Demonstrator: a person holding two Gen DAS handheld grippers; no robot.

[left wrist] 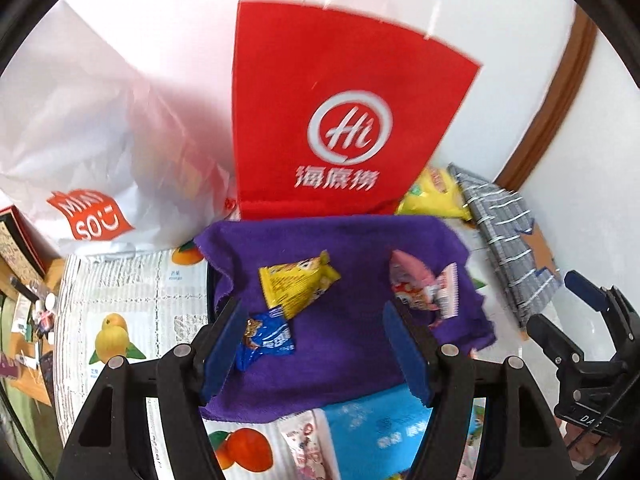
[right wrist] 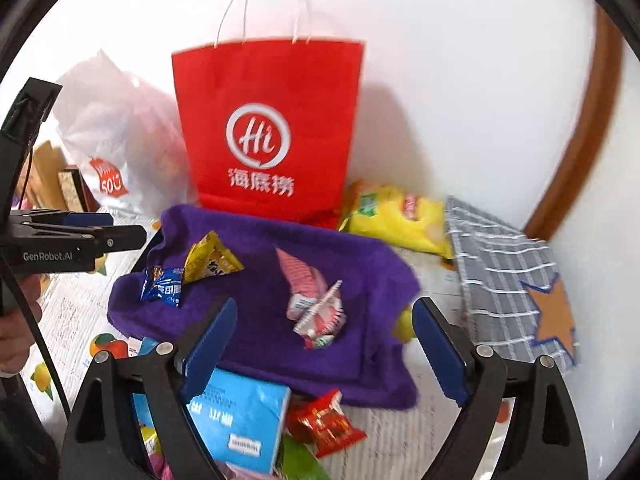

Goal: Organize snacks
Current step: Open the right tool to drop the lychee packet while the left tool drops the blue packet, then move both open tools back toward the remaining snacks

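Whatever the purple cloth (right wrist: 256, 320) covers is hidden; only a dark edge shows at its left. The light-blue pack (right wrist: 244, 412) is cut off behind the right gripper (right wrist: 324, 344) near its left finger, while the left wrist view crops it at the bottom. Only the right view shows the red wrapper (right wrist: 326, 420) (print unreadable). Both grippers, including the left gripper (left wrist: 316, 344), stand apart, empty. Beyond the fingertips, yellow (left wrist: 296, 284), blue (left wrist: 264, 338) and pink (right wrist: 316, 304) snack packets lie on the cloth.
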